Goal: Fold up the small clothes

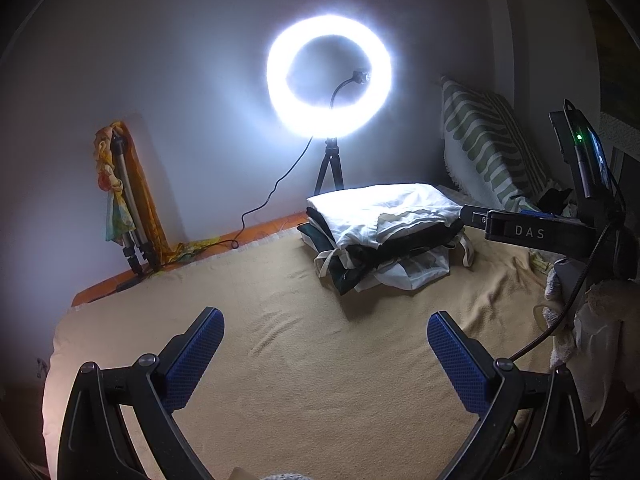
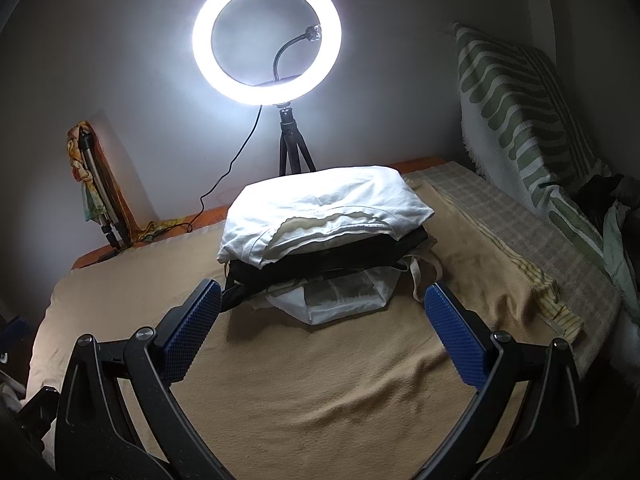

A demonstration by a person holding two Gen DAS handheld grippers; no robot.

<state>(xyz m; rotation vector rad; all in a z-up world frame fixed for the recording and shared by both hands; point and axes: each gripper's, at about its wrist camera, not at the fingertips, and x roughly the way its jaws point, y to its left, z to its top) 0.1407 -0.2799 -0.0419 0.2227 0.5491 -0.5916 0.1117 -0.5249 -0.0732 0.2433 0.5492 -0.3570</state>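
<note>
While both cams look across the tan blanket (image 1: 320, 380), my left gripper (image 1: 325, 344) is spread wide with nothing in it, and the right gripper (image 2: 322, 322) is just as wide and empty. The stack of folded clothes (image 2: 320, 232) sits at the far end of the blanket, white piece on top, dark one under it, right in front of the ring light (image 2: 267, 32). A striped pillow (image 2: 516, 120) leans off to the right.

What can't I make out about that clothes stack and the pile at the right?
- Stack of folded clothes: right wrist view, white top garment hides lower layers; count unclear.
- Dark heap beside striped green pillow: both views, frame edge crops it.
- Left wrist view: right gripper covers the stack's edge.
</note>
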